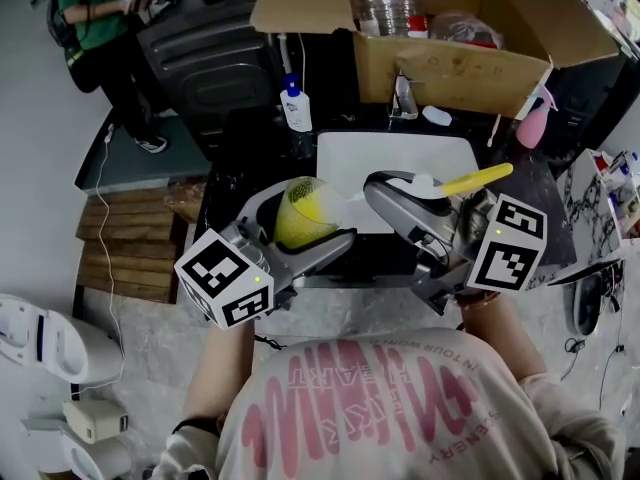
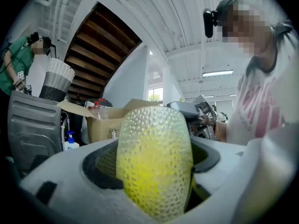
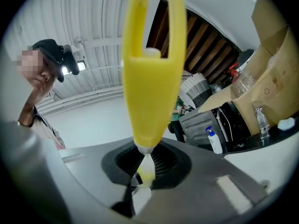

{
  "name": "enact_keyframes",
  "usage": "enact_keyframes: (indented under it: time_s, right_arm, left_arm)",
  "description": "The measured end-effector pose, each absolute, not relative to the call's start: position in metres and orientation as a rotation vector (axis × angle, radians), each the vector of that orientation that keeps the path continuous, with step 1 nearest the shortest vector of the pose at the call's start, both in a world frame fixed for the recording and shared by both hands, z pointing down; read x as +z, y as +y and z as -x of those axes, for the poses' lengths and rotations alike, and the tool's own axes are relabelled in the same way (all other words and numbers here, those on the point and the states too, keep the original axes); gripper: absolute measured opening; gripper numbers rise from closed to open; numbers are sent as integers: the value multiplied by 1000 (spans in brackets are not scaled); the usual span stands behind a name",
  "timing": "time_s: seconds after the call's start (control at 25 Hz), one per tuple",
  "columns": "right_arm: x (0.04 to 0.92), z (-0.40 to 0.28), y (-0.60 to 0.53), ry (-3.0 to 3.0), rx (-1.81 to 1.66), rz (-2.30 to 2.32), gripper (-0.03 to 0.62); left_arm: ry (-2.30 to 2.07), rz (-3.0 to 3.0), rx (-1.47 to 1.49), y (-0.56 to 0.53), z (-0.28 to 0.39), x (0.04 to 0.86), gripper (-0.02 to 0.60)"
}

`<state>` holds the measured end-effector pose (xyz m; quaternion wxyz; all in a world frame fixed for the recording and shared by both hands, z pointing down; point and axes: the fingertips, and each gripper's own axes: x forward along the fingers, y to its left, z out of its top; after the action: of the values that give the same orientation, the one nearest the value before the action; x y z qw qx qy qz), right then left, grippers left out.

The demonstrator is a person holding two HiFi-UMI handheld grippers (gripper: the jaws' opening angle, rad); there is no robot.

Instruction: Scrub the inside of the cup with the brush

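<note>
My left gripper (image 1: pixel 300 226) is shut on a yellow-green dimpled cup (image 1: pixel 302 211), held above the black table's near edge. In the left gripper view the cup (image 2: pixel 154 162) fills the space between the jaws of the left gripper (image 2: pixel 154 181). My right gripper (image 1: pixel 405 196) is shut on a brush with a yellow handle (image 1: pixel 478 178), about a hand's width to the right of the cup. In the right gripper view the handle (image 3: pixel 149 78) sticks out past the jaws, and the right gripper (image 3: pixel 145 171) pinches its pale neck. The brush and cup are apart. The bristle end is hidden.
A white board (image 1: pixel 400 153) lies on the black table (image 1: pixel 225 183) behind both grippers. Further back stand an open cardboard box (image 1: pixel 450 68) with plastic bottles, a pump bottle (image 1: pixel 295 108) and a pink spray bottle (image 1: pixel 535 123). A person in green (image 1: pixel 95 18) stands far left.
</note>
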<state>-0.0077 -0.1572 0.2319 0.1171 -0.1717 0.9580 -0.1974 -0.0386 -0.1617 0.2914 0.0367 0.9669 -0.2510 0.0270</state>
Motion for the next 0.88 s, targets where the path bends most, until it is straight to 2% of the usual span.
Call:
enact_keyframes:
  time_s: [0.32, 0.88]
  right_arm:
    - [227, 3, -157, 2780, -593, 460, 54]
    - [224, -2, -158, 2759, -619, 431, 58]
  left_arm:
    - [-510, -3067, 81, -138, 27, 286, 385]
    - [-349, -3083, 52, -123, 16, 284, 385]
